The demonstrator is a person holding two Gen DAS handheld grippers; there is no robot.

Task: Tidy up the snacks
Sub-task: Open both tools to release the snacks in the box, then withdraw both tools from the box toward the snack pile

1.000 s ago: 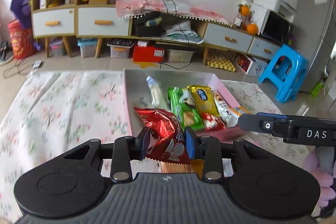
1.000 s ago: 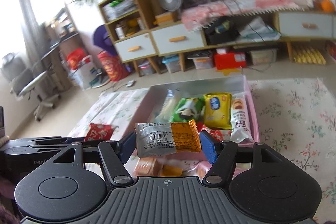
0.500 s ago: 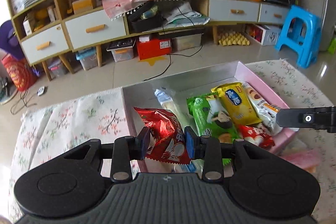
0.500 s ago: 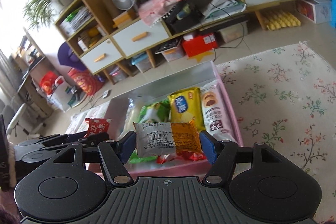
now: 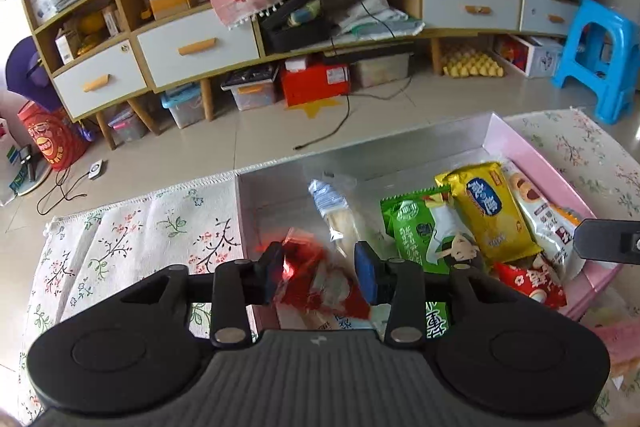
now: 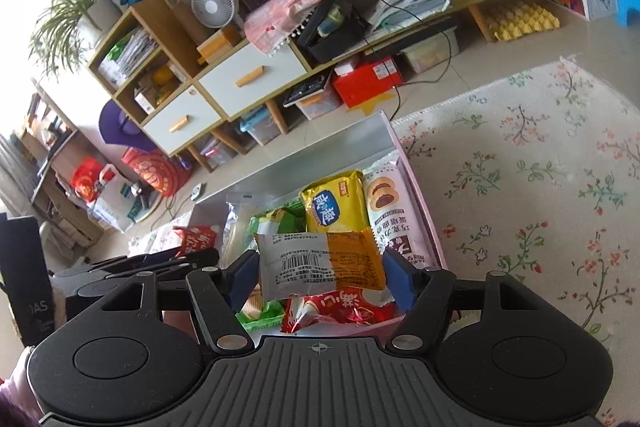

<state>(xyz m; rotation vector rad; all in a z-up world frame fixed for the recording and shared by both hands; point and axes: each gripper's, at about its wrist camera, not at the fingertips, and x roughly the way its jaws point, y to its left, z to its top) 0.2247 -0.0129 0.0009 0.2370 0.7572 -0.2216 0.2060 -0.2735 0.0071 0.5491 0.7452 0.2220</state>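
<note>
— What have you got, nearest first?

— My left gripper (image 5: pixel 322 269) is opening. The red packet (image 5: pixel 320 285) is blurred between the pads and looks loose over the box's (image 5: pixel 532 157) near-left corner. My right gripper (image 6: pixel 320 273) is opening too, with the grey-and-orange packet (image 6: pixel 322 263) between the pads, above the near-right snacks.

— Do the views differ?

— The left view shows a clear packet (image 5: pixel 332 211) on the box's bare left floor. The right view shows the rug (image 6: pixel 520 167) spreading right. Farther in lie the green packet (image 5: pixel 420 231), the yellow packet (image 6: pixel 336 203) and a white one (image 6: pixel 386 207).
</note>
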